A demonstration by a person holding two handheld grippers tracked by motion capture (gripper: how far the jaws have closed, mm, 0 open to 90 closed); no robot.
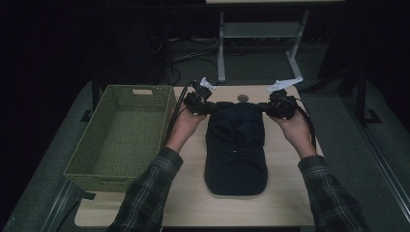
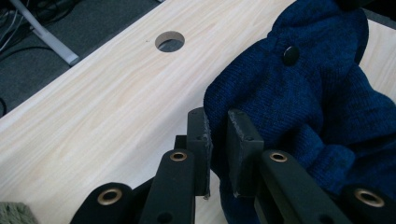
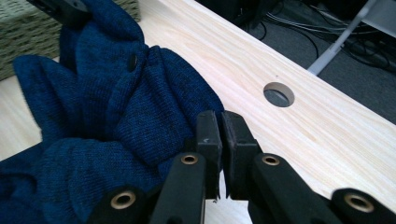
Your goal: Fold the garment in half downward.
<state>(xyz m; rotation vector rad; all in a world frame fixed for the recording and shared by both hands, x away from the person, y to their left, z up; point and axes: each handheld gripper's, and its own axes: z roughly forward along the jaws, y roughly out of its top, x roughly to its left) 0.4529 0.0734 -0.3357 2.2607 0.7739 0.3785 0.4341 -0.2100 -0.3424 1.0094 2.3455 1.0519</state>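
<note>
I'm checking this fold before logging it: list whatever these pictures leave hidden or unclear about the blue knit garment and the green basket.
- Dark blue knitted garment: high view too dim for knit, button or sleeve layout; its underside lies against the light wooden table.
- Garment's lower part: cut off by the bottom and left edges in the right gripper view.
- Green woven basket: near wall hides the closest strip of its floor in the high view.
- Left gripper's fingers: fabric covers the pinch point.

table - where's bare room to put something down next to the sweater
Bare wood of the table runs right of the navy sweater, and along the near edge. A narrower strip lies between the sweater and the green basket, crossed by the left forearm. The basket itself is empty. The far end is crowded: left gripper and right gripper each pinch a sweater corner near the cable hole.
</note>
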